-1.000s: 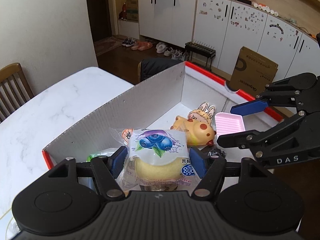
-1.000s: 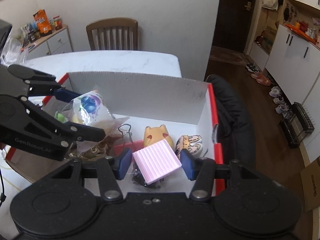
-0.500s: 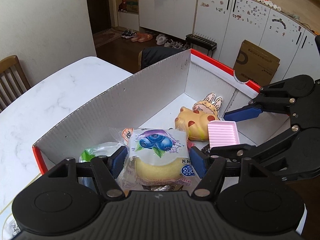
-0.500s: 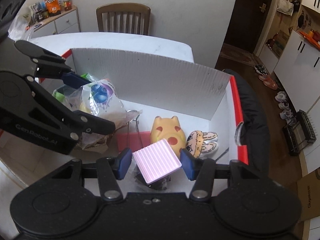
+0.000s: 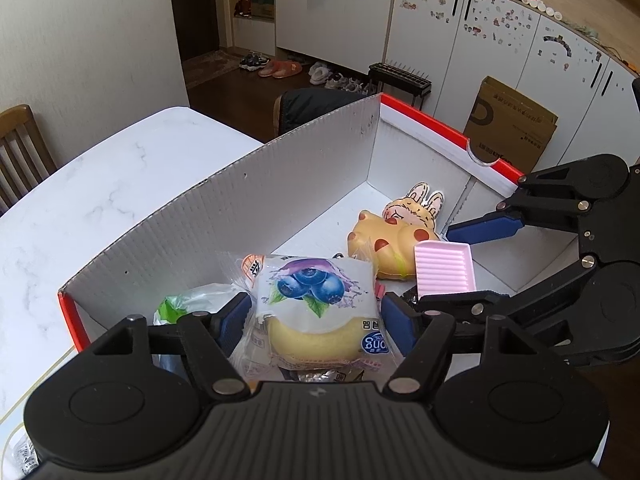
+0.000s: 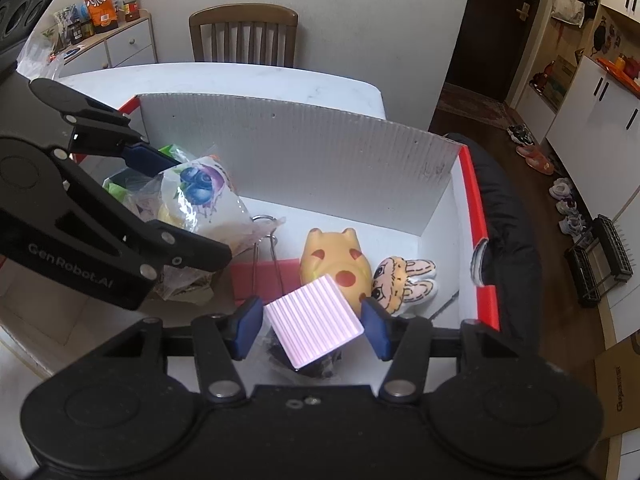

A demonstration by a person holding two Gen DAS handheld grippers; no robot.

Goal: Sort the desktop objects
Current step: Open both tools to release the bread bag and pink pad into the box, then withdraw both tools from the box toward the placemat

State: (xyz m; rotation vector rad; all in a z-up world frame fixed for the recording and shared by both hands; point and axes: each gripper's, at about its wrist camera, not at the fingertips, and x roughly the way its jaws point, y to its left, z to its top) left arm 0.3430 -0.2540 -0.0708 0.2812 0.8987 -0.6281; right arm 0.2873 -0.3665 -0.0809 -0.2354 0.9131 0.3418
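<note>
Both grippers reach down into the white corrugated box [image 5: 288, 184] with its red rim, which sits on the pale marbled counter [image 5: 92, 192].

The left gripper [image 5: 314, 316] has a blueberry bread packet [image 5: 316, 308] between its blue fingers [image 5: 234, 318]. Its jaws are opening; the packet lies in the gap, and from the left wrist view the pads look just clear of the wrapper, though I cannot be sure they have let go. The packet rests on a heap of other wrapped snacks at the near left of the box, with a green-and-white bag [image 5: 188, 306] beside it.

The right gripper [image 6: 312, 328] has a pink ribbed tray [image 6: 314, 326] between its fingers [image 6: 248, 328]. Those jaws are also opening, with a visible gap on each side of the tray, which is tilted over a dark item I cannot make out.

Just beyond the tray lie a yellow spotted squishy toy [image 6: 334, 258] and a rabbit-eared figure [image 6: 404, 280], touching each other. A large binder clip [image 6: 264, 248] lies on a red pad [image 6: 264, 280] in the middle of the box floor.
</note>
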